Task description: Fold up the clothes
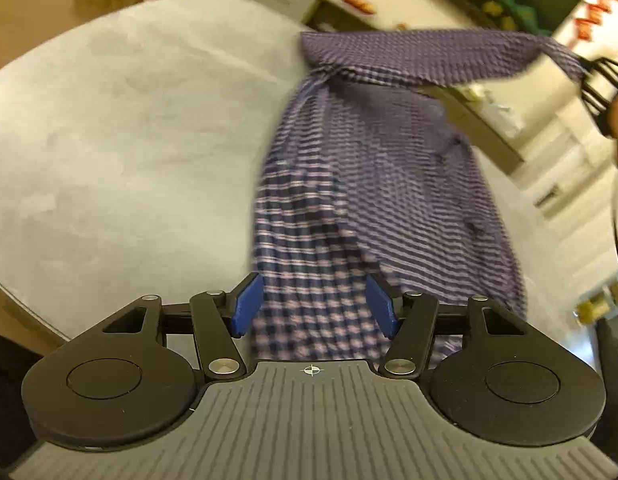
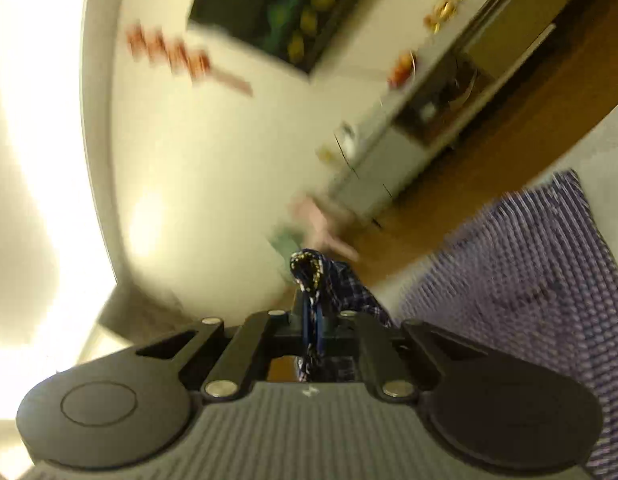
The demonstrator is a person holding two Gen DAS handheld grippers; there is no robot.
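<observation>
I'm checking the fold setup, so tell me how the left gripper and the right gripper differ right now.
The left gripper is open, its blue pads spread apart; the right gripper is shut. The left gripper grips nothing, with the checked shirt merely lying between its pads; the right gripper pinches a bunched edge of that shirt and holds it up off the grey table. Both share the same black linkage build with blue pads.

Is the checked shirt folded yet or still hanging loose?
Not folded: the checked shirt hangs bunched, one end pinched in the shut right tool and raised above the grey table.
</observation>
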